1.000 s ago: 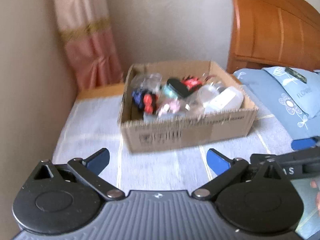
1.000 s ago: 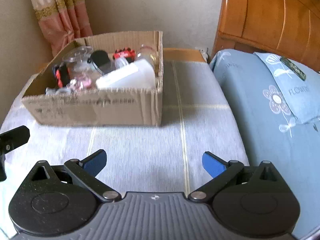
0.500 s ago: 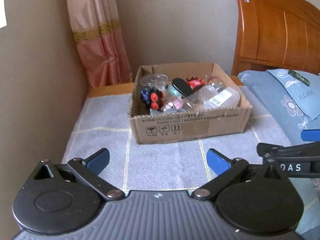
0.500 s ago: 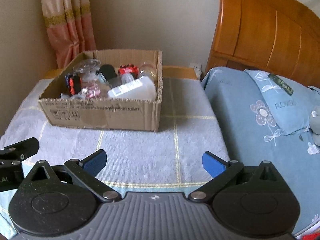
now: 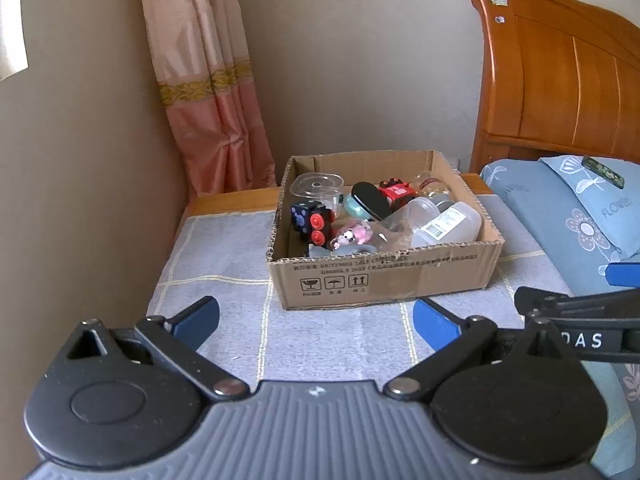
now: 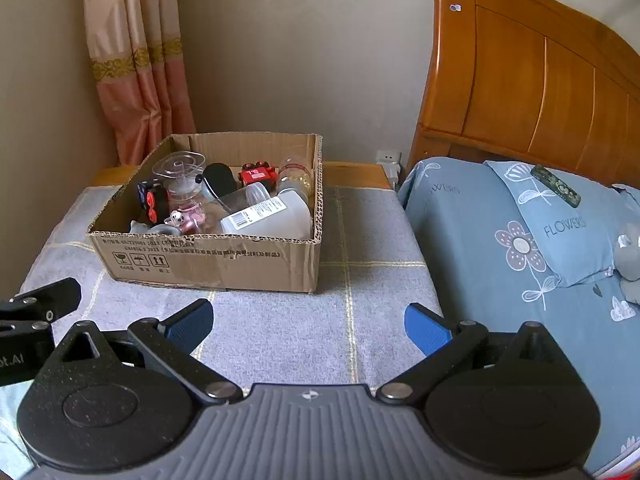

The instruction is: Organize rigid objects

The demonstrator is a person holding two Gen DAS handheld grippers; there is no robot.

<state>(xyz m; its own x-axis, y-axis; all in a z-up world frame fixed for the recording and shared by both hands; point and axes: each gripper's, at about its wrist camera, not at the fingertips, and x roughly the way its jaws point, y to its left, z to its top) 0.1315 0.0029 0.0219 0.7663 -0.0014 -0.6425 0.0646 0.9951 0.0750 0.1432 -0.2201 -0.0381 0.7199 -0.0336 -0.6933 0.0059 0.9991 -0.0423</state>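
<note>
While the cardboard box [image 5: 384, 276] of toys and bottles sits on the grey checked cloth [image 5: 224, 256] by the curtain [image 5: 208, 92], left gripper [image 5: 316, 318] and right gripper [image 6: 308, 322] hover short of it, both spread wide, holding nothing; bed [image 6: 500, 248] to the right
</note>
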